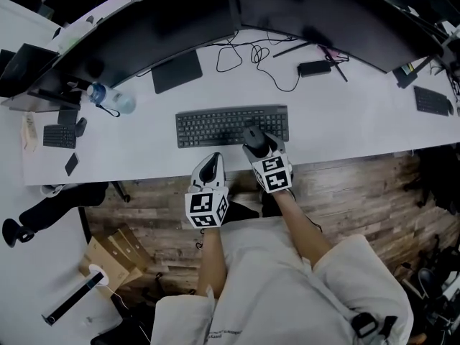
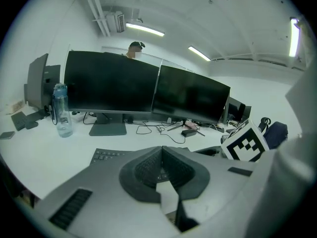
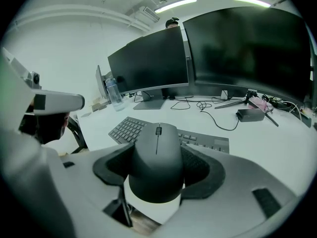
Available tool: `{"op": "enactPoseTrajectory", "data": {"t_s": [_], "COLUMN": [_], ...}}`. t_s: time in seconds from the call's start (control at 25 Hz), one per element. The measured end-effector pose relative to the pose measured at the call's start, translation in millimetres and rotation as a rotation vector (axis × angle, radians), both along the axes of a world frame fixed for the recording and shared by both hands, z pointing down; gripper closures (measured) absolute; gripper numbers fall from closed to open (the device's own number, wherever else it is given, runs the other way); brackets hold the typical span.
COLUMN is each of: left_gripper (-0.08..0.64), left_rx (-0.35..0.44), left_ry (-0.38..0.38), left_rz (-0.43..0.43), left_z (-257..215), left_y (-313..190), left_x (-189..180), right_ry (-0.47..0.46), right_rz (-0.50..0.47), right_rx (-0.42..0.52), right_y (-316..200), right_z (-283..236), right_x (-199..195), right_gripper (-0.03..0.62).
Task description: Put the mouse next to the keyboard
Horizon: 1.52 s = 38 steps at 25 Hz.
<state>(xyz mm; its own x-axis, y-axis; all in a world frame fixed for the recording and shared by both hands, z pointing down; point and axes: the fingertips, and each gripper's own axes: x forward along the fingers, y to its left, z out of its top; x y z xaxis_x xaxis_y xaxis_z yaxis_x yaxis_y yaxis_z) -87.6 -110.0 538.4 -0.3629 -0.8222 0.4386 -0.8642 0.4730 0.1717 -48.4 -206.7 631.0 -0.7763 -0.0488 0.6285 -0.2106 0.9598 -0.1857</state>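
Observation:
A dark grey mouse (image 3: 157,157) sits between the pads of my right gripper (image 3: 158,170), which is shut on it. In the head view the mouse (image 1: 253,136) hangs over the near edge of the black keyboard (image 1: 215,126), with the right gripper (image 1: 260,144) just behind it. The keyboard (image 3: 130,128) lies straight ahead of the mouse on the white desk (image 1: 345,113). My left gripper (image 1: 210,167) hovers at the desk's front edge, left of the right one; its jaws are shut with nothing between them. In the left gripper view its fingertips (image 2: 161,168) meet.
Two large dark monitors (image 1: 180,20) stand behind the keyboard, with cables (image 1: 269,60) and a black adapter (image 1: 314,67) in between. A water bottle (image 1: 111,98) and small dark items (image 1: 59,136) lie at the left. A second keyboard (image 1: 433,100) sits far right. Wooden floor (image 1: 352,192) lies below the desk edge.

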Motion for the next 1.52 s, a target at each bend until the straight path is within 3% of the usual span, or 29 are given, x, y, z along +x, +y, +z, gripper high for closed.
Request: {"op": "enactPoseTrajectory", "data": {"t_s": [0.28, 0.72, 1.16, 1.52], "left_gripper": [0.537, 0.537, 0.537, 0.537], "left_rx": [0.002, -0.012, -0.036, -0.045], "left_ry": [0.010, 0.009, 0.049, 0.038], "left_rz": [0.033, 0.119, 0.117, 0.081], "left_z": [7.2, 19.4, 31.3, 28.3], "left_y": [-36.2, -87.4, -97.5, -103.1], "left_x": [27.0, 54.3, 73.9, 63.3], "right_ry": [0.019, 0.057, 0.073, 0.139], "right_rz": [0.029, 0.152, 0.197, 0.201], "right_rx": [0.019, 0.010, -0.004, -0.003], "right_y": [-36.4, -99.7, -134.0, -153.7], "right_z": [4.3, 16.7, 29.6, 57.3], "right_x": [35.2, 81.8, 100.7, 108.2], "right_gripper": [0.290, 0.291, 0.290, 0.290]}}
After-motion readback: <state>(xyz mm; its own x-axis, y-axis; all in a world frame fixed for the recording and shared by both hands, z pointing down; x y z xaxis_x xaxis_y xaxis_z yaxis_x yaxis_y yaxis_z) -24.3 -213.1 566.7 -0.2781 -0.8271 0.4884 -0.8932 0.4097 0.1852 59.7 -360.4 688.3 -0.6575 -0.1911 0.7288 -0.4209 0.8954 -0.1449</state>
